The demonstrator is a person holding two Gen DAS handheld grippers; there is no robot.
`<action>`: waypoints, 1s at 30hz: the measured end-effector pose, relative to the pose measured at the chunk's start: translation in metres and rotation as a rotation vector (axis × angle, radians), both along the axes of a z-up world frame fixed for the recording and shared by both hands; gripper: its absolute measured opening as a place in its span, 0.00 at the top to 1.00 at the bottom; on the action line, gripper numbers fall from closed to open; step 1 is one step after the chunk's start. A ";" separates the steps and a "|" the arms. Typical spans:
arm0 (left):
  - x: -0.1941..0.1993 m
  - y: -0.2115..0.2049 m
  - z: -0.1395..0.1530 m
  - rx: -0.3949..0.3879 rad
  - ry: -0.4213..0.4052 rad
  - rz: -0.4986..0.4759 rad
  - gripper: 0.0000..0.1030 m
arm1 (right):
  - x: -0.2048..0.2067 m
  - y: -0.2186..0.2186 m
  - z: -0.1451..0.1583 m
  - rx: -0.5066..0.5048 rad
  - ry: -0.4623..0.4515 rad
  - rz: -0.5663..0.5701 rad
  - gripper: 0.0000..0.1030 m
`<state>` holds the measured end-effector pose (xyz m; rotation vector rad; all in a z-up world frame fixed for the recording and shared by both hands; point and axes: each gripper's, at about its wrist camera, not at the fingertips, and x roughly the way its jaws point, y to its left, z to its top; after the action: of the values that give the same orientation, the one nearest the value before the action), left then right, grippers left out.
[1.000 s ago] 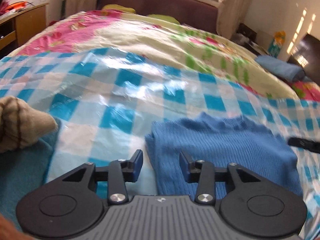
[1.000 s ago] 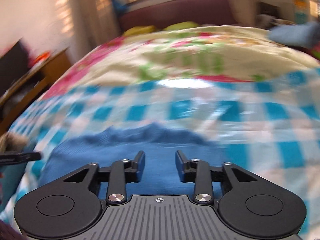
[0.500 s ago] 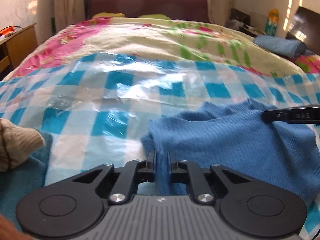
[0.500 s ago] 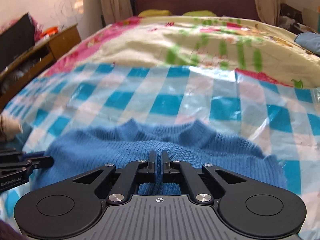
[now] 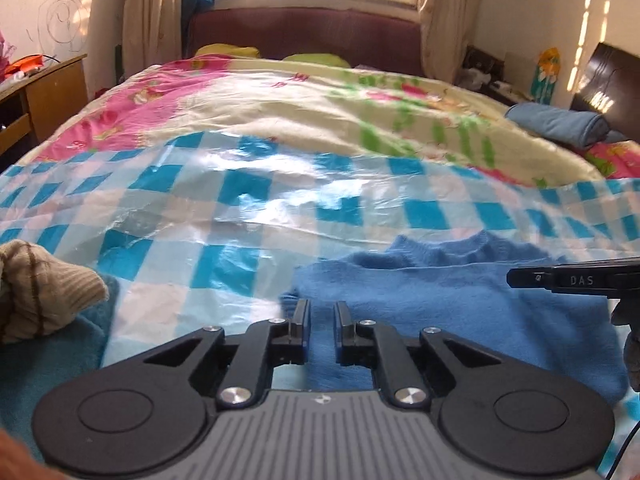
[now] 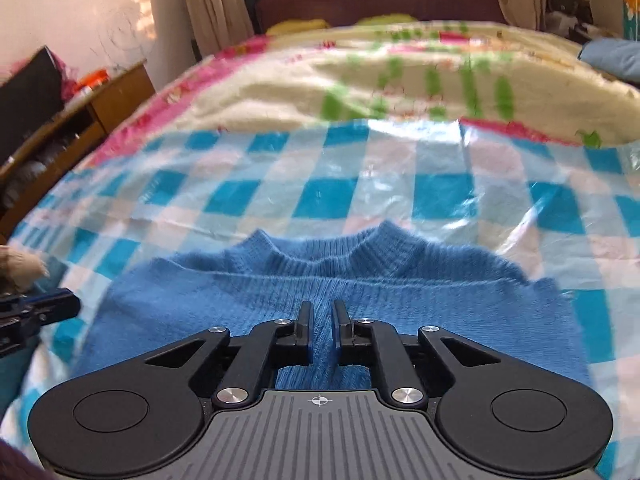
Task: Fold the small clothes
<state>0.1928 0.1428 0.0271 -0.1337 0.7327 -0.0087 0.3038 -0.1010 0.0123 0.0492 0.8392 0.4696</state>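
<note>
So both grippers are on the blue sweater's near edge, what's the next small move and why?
Probably lift the near edge and carry it toward the collar. Left gripper and right gripper each pinch the sweater, which lies flat on the checked sheet.

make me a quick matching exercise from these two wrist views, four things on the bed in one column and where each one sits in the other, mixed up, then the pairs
Things
1. blue sweater
2. beige striped knit
3. checked plastic sheet
4. rolled blue towel

Places
A. far right, on the flowered quilt
B. spread under the clothes on the near half of the bed
C. pinched by the left gripper and between the right gripper jaws, which are opening
D. left edge, lying on teal cloth

Pairs: 1-C, 2-D, 3-B, 4-A
</note>
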 end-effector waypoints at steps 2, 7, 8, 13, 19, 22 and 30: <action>-0.007 -0.005 -0.003 -0.026 0.001 -0.017 0.81 | -0.014 -0.014 0.008 0.015 -0.018 0.002 0.86; -0.011 -0.015 -0.036 0.019 0.099 -0.038 0.80 | -0.041 -0.052 -0.006 -0.035 0.019 -0.030 0.85; -0.011 -0.016 -0.041 0.042 0.107 -0.038 0.77 | -0.042 -0.060 -0.012 -0.049 0.034 -0.046 0.85; -0.017 -0.017 -0.029 0.052 0.113 -0.018 0.74 | -0.045 -0.084 -0.006 0.011 0.043 -0.105 0.82; -0.029 -0.025 -0.028 0.084 0.119 -0.033 0.73 | -0.076 -0.098 0.003 -0.016 -0.013 -0.096 0.81; -0.024 -0.025 -0.046 0.101 0.196 -0.023 0.66 | -0.076 -0.105 -0.017 -0.087 0.061 -0.131 0.81; -0.042 -0.027 -0.034 0.096 0.171 -0.007 0.66 | -0.097 -0.132 -0.007 -0.004 0.028 -0.169 0.76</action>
<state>0.1512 0.1159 -0.0071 -0.0401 0.9026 0.0321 0.2069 -0.2332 0.0054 0.1229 0.8556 0.3087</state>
